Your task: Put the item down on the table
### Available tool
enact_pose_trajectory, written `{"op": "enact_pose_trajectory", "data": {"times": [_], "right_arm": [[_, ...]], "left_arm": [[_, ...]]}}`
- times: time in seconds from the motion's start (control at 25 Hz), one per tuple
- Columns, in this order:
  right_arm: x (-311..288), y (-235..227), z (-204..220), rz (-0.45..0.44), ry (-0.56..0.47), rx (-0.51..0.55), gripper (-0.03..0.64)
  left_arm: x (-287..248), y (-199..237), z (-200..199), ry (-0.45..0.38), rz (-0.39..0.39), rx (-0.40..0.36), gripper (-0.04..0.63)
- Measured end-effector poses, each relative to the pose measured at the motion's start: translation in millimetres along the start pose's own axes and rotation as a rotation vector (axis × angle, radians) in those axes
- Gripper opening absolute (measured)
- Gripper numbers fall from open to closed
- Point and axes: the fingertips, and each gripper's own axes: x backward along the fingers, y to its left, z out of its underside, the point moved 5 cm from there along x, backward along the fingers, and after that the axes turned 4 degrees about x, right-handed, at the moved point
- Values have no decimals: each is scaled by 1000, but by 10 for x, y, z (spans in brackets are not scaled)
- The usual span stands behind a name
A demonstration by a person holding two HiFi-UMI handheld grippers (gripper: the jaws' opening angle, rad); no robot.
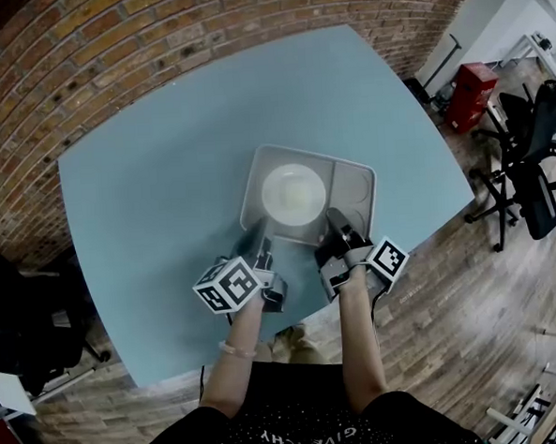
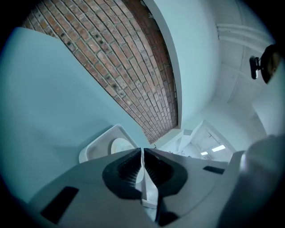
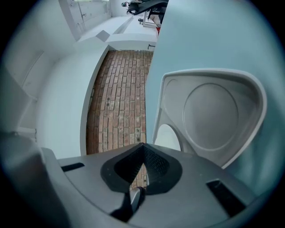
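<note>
A grey compartment tray (image 1: 355, 176) lies over the light blue table (image 1: 154, 186), near its front edge, with a round white plate (image 1: 293, 194) in its left compartment. My left gripper (image 1: 264, 249) is shut on the tray's near left rim; the thin pale rim (image 2: 142, 171) shows between its jaws. My right gripper (image 1: 339, 229) is shut on the near right rim, and from it I see the tray's empty round compartment (image 3: 209, 111) and the plate (image 3: 169, 136). I cannot tell whether the tray touches the table.
A brick wall (image 1: 107, 39) runs behind the table. To the right stand a red cabinet (image 1: 468, 96) and black office chairs (image 1: 537, 154) on a wooden floor (image 1: 453, 318). The table's front edge (image 1: 293, 314) is close to the person's body.
</note>
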Motion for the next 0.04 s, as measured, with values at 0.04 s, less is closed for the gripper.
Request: {"op": "enact_pose_trajectory", "data": {"times": [0.04], "right_arm": [[3, 4, 2, -3, 1, -2, 12]], "left_arm": [[2, -1, 5, 0, 0, 1, 29]]}}
